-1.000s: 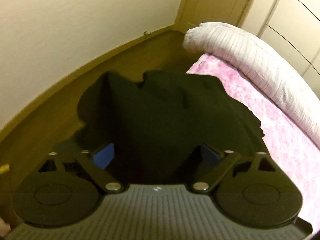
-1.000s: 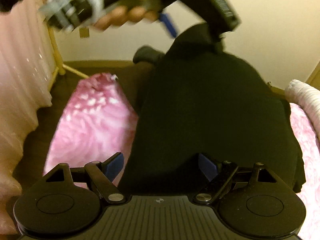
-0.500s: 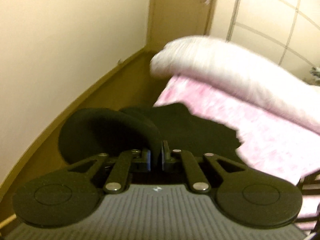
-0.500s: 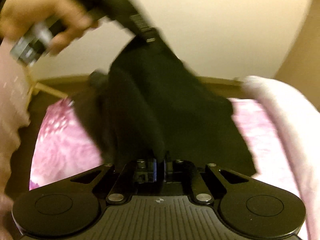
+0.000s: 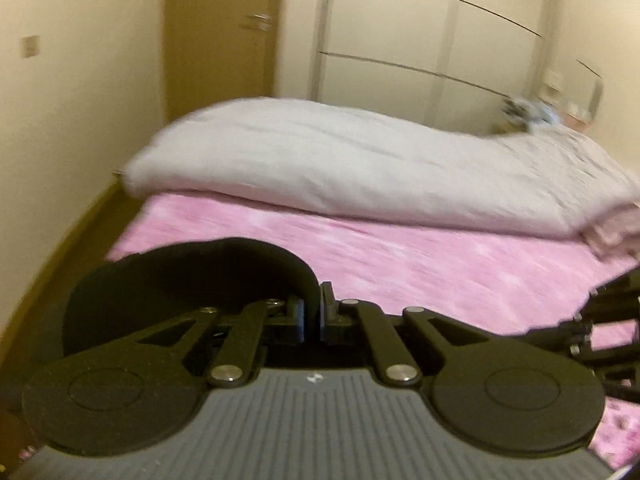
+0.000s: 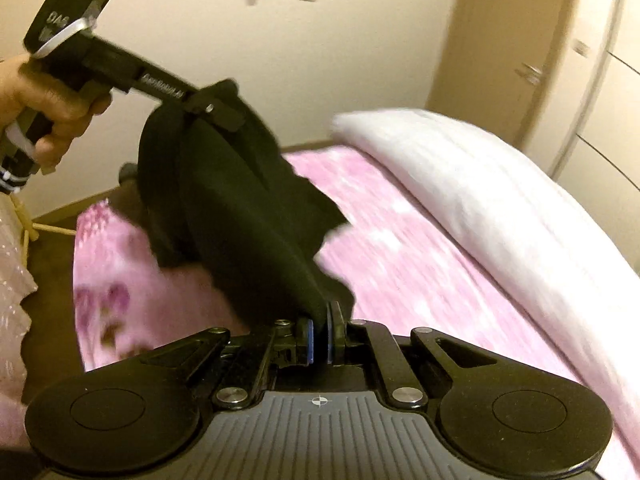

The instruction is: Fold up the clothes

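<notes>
A black garment [image 6: 240, 208] hangs in the air above the pink bed sheet [image 6: 420, 264], stretched between both grippers. My right gripper [image 6: 319, 338] is shut on one edge of it. My left gripper [image 5: 312, 316] is shut on another edge, and the black garment [image 5: 180, 276] bulges to the left of its fingers. In the right wrist view the left gripper [image 6: 216, 108] is held up at upper left by a hand, clamped on the cloth's top. The right gripper's linkage [image 5: 608, 320] shows at the right edge of the left wrist view.
A folded white duvet [image 5: 360, 164] lies across the far side of the bed. A door [image 5: 216, 40] and wardrobe fronts [image 5: 420, 32] stand behind it. Brown floor [image 5: 52, 264] runs along the wall at left. Pink plastic-covered items [image 6: 12, 264] stand at the bed's left.
Both grippers went from open over the spread garment to shut on its edges, then lifted it off the bed. The cameras have swung up toward the duvet and wardrobe.
</notes>
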`<state>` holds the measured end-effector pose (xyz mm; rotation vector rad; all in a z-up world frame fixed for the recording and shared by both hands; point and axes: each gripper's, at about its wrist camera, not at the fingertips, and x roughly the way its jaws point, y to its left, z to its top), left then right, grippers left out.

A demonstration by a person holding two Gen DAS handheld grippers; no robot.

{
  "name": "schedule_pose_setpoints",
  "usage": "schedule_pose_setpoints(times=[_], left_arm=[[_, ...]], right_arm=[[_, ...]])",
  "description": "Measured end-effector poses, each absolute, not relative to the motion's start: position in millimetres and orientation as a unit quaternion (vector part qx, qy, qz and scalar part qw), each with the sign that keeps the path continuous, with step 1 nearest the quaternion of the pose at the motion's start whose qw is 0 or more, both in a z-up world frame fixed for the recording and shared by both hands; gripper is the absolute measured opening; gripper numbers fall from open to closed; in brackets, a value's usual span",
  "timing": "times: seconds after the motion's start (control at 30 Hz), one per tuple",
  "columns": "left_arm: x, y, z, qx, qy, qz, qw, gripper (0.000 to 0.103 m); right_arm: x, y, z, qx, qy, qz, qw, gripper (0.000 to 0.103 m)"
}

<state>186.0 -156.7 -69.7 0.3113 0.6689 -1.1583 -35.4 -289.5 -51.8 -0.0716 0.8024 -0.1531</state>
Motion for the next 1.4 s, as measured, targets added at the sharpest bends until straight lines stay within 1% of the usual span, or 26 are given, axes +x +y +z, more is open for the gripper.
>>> schedule_pose_setpoints(times=[0.13, 0.23, 0.37, 0.47, 0.53, 0.57, 0.63, 0.7, 0.77, 0.83, 0.93, 1.03, 1.07, 1.13, 1.3, 1.4], left_arm=[[59, -198, -78, 0.16, 0.344, -0.581, 0.72, 0.003], [-30, -243, -98, 0.169, 0.371, -0.624, 0.667, 0.003], [-115, -296, -129, 0.203, 0.377, -0.676, 0.6, 0.005], [-136, -299, -145, 0.221, 0.387, -0.692, 0.568, 0.014], [-148, -299, -155, 0.232, 0.393, -0.702, 0.547, 0.02], [-148, -295, -156, 0.229, 0.4, -0.706, 0.539, 0.023], [-133, -276, -157, 0.219, 0.407, -0.71, 0.531, 0.036], [-116, -264, -152, 0.209, 0.412, -0.714, 0.526, 0.045], [-95, -249, -149, 0.209, 0.41, -0.717, 0.523, 0.045], [-74, -229, -148, 0.219, 0.398, -0.719, 0.525, 0.048], [-40, -205, -160, 0.261, 0.378, -0.712, 0.531, 0.055], [-20, -189, -181, 0.312, 0.346, -0.711, 0.526, 0.055], [-18, -187, -188, 0.319, 0.335, -0.715, 0.523, 0.056], [-15, -185, -202, 0.328, 0.315, -0.725, 0.518, 0.062], [-35, -193, -242, 0.33, 0.237, -0.746, 0.528, 0.064], [-47, -208, -262, 0.325, 0.184, -0.754, 0.54, 0.064]], right_arm=[[-168, -336, -44, 0.005, 0.414, -0.116, 0.903, 0.004], [-267, -369, -48, 0.032, 0.444, -0.156, 0.882, 0.004], [-364, -403, -67, 0.071, 0.477, -0.226, 0.846, 0.004], [-406, -420, -86, 0.097, 0.491, -0.271, 0.822, 0.005], [-415, -422, -96, 0.112, 0.493, -0.289, 0.813, 0.005], [-417, -422, -101, 0.118, 0.494, -0.294, 0.81, 0.006], [-419, -422, -109, 0.133, 0.494, -0.306, 0.803, 0.006], [-419, -426, -111, 0.156, 0.487, -0.325, 0.796, 0.006], [-414, -423, -115, 0.163, 0.49, -0.35, 0.781, 0.006], [-412, -422, -124, 0.175, 0.491, -0.379, 0.764, 0.006], [-391, -426, -141, 0.161, 0.512, -0.411, 0.737, 0.008], [-380, -422, -150, 0.152, 0.513, -0.431, 0.727, 0.009], [-375, -421, -152, 0.143, 0.514, -0.433, 0.727, 0.01], [-368, -421, -158, 0.127, 0.515, -0.433, 0.729, 0.01], [-357, -438, -196, 0.09, 0.497, -0.406, 0.762, 0.01], [-367, -450, -223, 0.072, 0.477, -0.392, 0.783, 0.01]])
